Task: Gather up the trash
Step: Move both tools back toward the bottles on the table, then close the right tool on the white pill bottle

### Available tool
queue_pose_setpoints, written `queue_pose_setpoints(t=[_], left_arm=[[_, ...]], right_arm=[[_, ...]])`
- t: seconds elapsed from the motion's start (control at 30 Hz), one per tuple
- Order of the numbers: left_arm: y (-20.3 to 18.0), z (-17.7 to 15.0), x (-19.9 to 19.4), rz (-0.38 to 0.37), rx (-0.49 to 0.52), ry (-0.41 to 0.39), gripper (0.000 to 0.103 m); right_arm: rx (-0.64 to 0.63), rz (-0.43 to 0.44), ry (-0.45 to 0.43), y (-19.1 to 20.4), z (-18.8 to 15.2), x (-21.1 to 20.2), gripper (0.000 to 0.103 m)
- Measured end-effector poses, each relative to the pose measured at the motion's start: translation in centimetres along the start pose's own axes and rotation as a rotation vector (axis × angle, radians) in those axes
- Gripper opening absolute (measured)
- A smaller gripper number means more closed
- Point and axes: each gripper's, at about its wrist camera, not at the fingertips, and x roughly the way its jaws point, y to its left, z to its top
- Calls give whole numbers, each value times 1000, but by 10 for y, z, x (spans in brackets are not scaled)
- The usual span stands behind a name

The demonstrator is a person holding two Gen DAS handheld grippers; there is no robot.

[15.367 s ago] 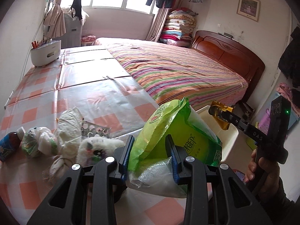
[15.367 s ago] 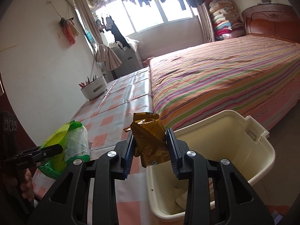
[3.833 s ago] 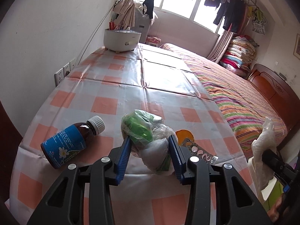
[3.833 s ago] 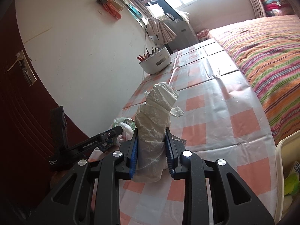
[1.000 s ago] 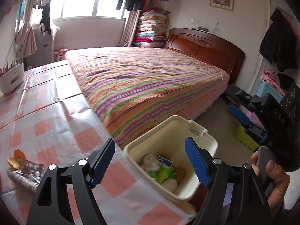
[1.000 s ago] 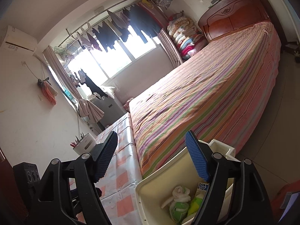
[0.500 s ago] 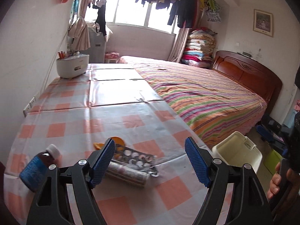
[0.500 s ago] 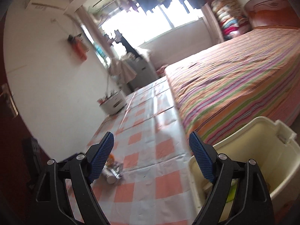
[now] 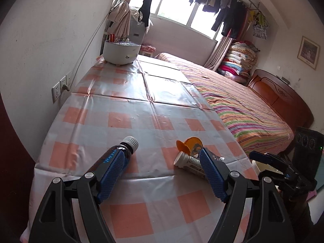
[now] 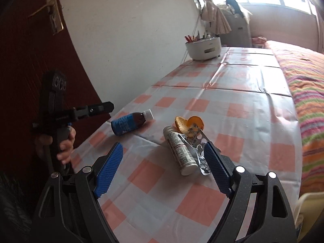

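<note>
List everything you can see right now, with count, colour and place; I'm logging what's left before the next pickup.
medicine bottle: 1, brown with blue label and white cap, lying on the table's near left.
white tube: 1, white, lying near the table's front edge.
blister pack: 1, silver, right beside the tube.
orange peel: 2 pieces, orange, at the tube's far end.
white pot: 1, white, table's far end.
table: 1, orange-and-white checked cloth, beside the wall.
bed: 1, striped cover, beside the table.
left gripper: black with blue pads, open, empty.
right gripper: black with blue pads, open, empty.
</note>
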Motion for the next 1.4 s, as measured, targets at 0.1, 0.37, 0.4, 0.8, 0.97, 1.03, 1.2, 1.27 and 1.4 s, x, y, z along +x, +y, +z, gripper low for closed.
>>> queue_pose_setpoints(t=[0.1,0.37,0.4,0.8,0.97,1.03,1.2,1.27,1.4], left_arm=[[9,2,2,0,24,34,75],[20,9,17,22,129,95,75],[22,10,20,23,135,105,75],[35,7,55,39,178,255,75],[27,4,65,44,222,295,75],[25,6,68,41,221,305,75],[20,7,77,46,221,333,75],[19,7,82,48,218,345,75],[14,6,91,59,208,372,75]], right_arm=[[-24,45,58,-3,-1,22,79],[-105,69,163,4,-2,64,79],[-114,61,177,1,-3,64,79],[-141,8,216,-4,-1,70,79],[-140,-8,231,-8,1,78,79],[-149,-25,238,-8,1,82,78],[-150,-33,253,-5,3,88,64],[-161,-41,266,-3,2,91,61],[-171,-61,284,-2,0,95,44]])
